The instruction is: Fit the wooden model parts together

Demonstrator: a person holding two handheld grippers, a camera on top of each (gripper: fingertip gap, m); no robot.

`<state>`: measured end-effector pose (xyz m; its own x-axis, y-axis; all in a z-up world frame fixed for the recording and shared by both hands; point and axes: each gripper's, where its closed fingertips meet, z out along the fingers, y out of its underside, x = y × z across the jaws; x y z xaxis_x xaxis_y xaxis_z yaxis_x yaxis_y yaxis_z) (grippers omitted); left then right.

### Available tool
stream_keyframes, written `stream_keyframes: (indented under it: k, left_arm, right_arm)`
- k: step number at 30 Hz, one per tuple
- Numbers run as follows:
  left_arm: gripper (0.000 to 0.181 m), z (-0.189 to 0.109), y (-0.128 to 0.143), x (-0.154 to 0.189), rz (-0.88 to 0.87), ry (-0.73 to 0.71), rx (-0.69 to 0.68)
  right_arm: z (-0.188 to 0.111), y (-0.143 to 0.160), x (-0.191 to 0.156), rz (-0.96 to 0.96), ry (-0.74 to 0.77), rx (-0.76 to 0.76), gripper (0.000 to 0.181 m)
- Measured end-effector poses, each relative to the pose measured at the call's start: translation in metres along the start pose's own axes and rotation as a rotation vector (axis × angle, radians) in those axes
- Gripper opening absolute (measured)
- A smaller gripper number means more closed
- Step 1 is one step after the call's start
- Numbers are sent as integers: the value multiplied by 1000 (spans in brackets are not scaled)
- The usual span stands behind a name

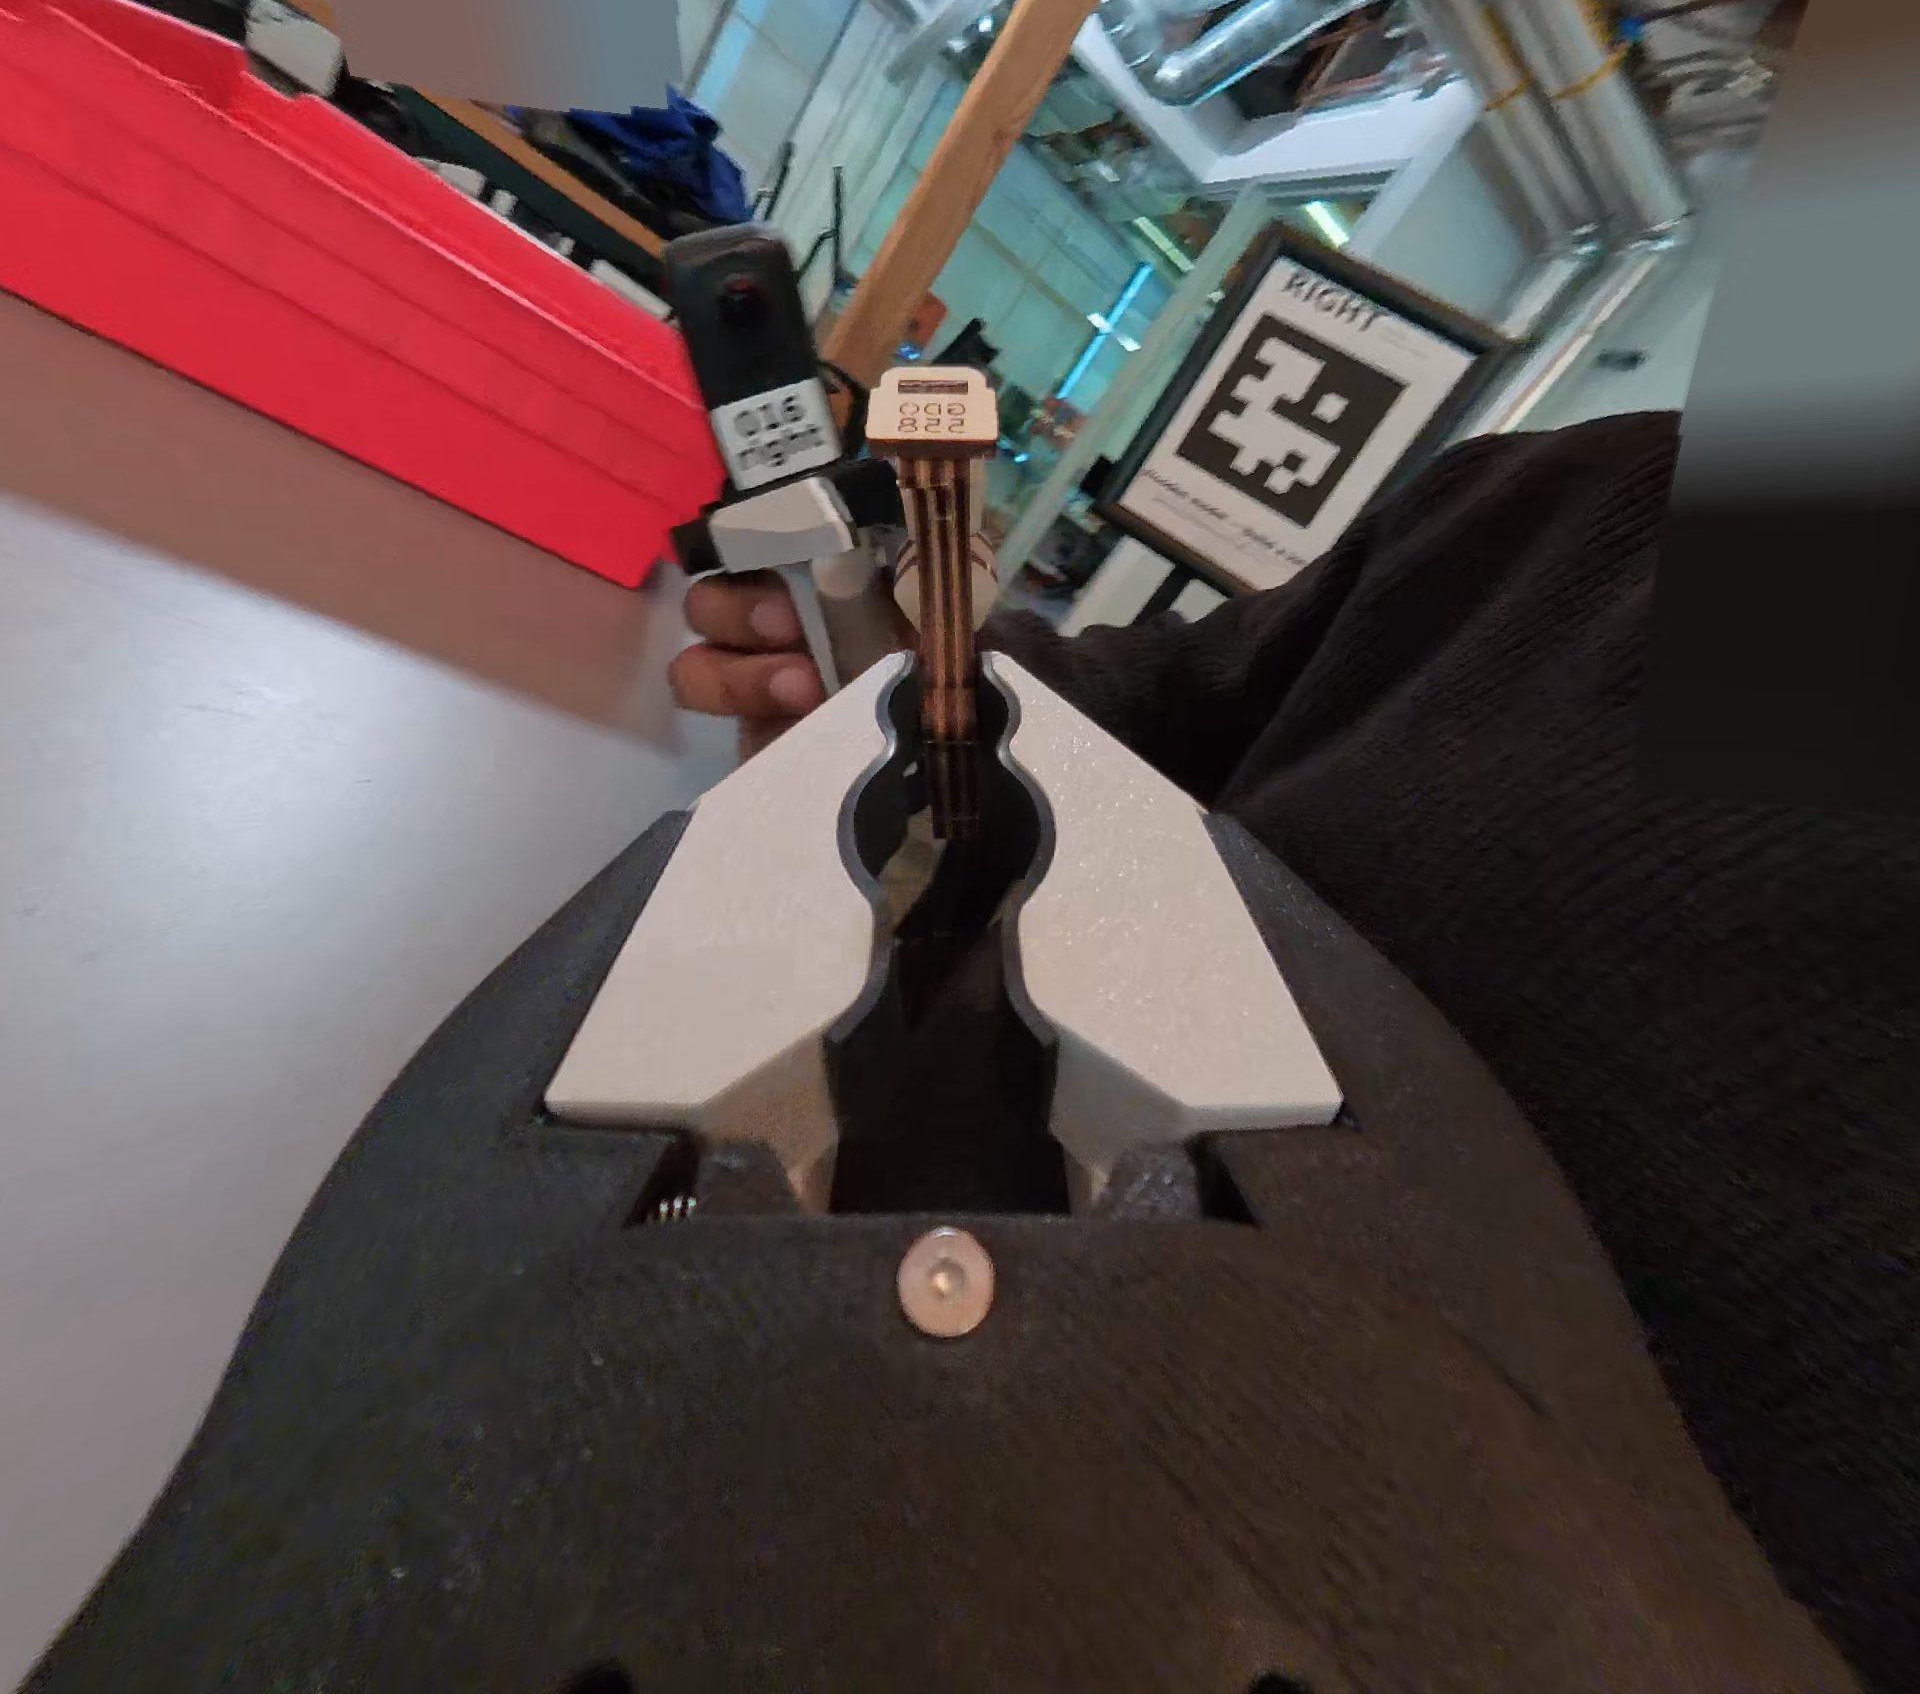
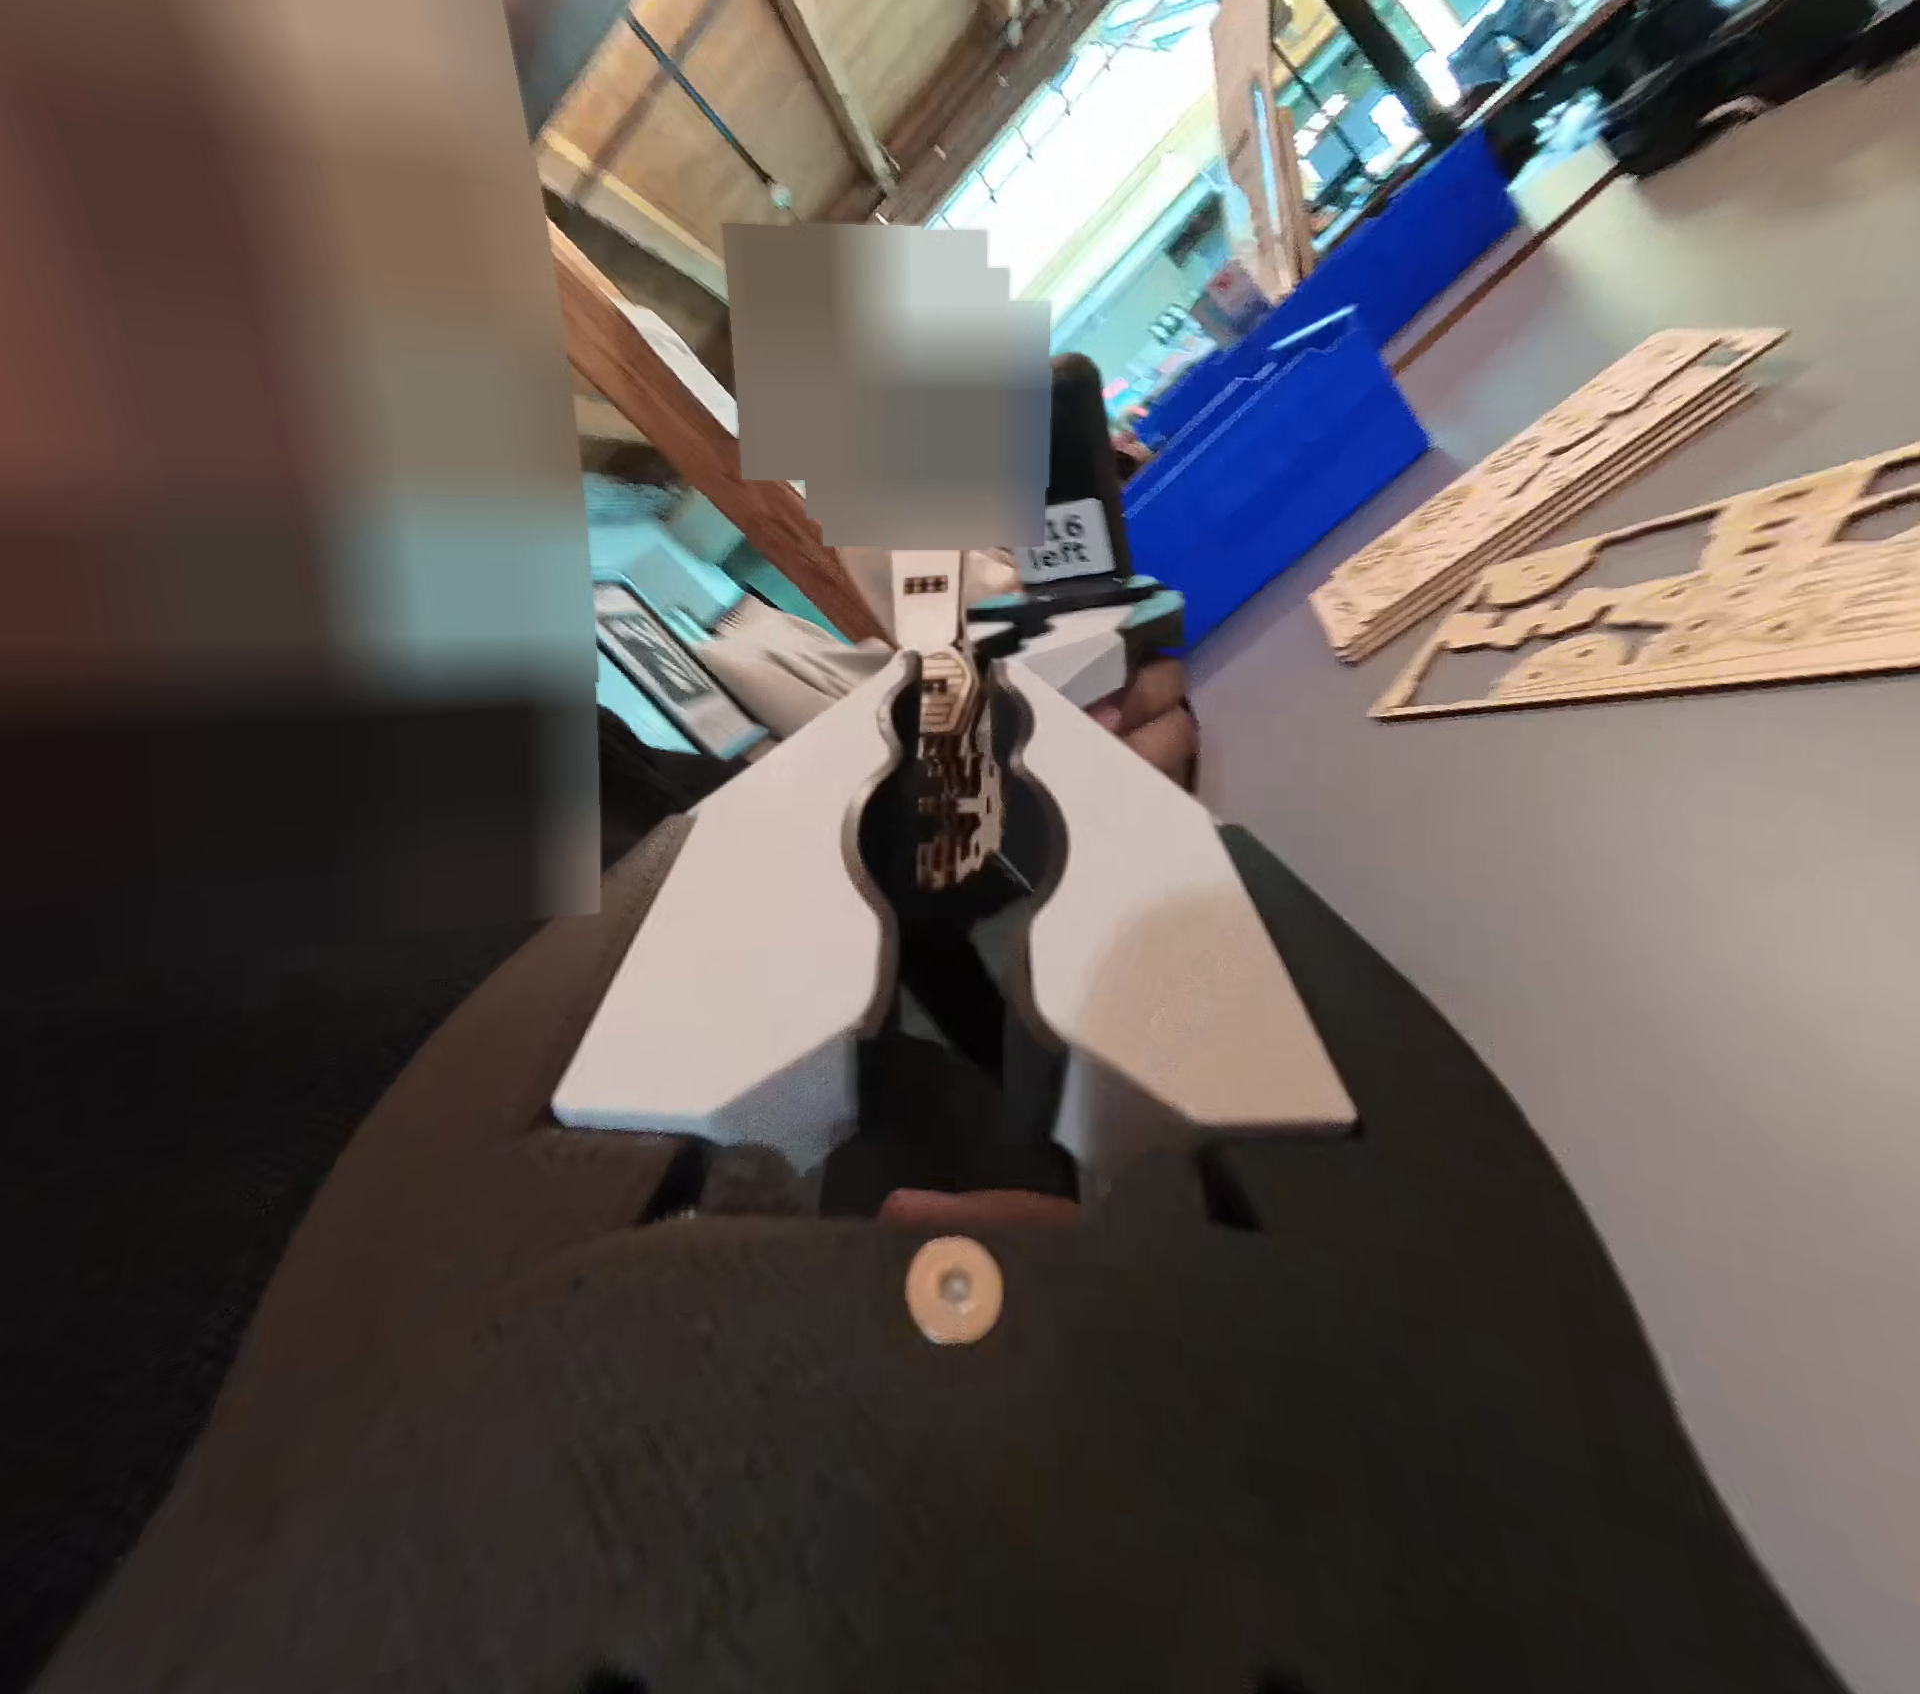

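In the left wrist view my left gripper [image 1: 945,668] is shut on a wooden model part [image 1: 940,584], a stack of thin plywood layers seen edge-on with a pale engraved cap on top. The right gripper's camera housing [image 1: 743,325] is just behind it on the left, held by a hand [image 1: 738,657]. In the right wrist view my right gripper [image 2: 951,673] is shut on a laser-cut wooden part [image 2: 951,782]. A pale wooden piece [image 2: 928,605] rises right beyond its tips, with the left gripper [image 2: 1070,636] close behind. I cannot tell whether the parts are joined.
A red bin [image 1: 312,273] stands on the grey table [image 1: 208,865] to the left. Blue bins [image 2: 1278,449] and stacked plywood sheets [image 2: 1558,543] with cut-outs [image 2: 1714,616] lie on the table to the right. A dark sleeve [image 1: 1507,761] fills the right side.
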<state>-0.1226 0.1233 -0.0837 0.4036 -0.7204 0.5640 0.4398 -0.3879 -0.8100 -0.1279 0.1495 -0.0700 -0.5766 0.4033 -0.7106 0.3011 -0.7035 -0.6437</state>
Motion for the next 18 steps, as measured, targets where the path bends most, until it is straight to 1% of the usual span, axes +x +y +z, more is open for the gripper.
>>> stream_keyframes:
  k: [1, 5, 8, 13, 18]
  left_arm:
    - [6, -1, 1, -2, 19, -22, -11]
    - [6, -3, 7, -12, 50, -87, -65]
    - [7, -4, 16, -19, 88, -134, -137]
    - [7, -4, 28, -20, 100, -129, -220]
    - [7, -1, 41, -19, 76, -113, -285]
  right_arm:
    - [-1, 2, 2, -66, 36, -29, 10]
    - [-10, 7, 10, -322, 189, -161, 10]
    - [-15, 18, 12, -407, 232, -259, 10]
    - [-12, 41, 19, -408, 225, -362, 10]
    - [-12, 49, 20, -388, 200, -395, 7]
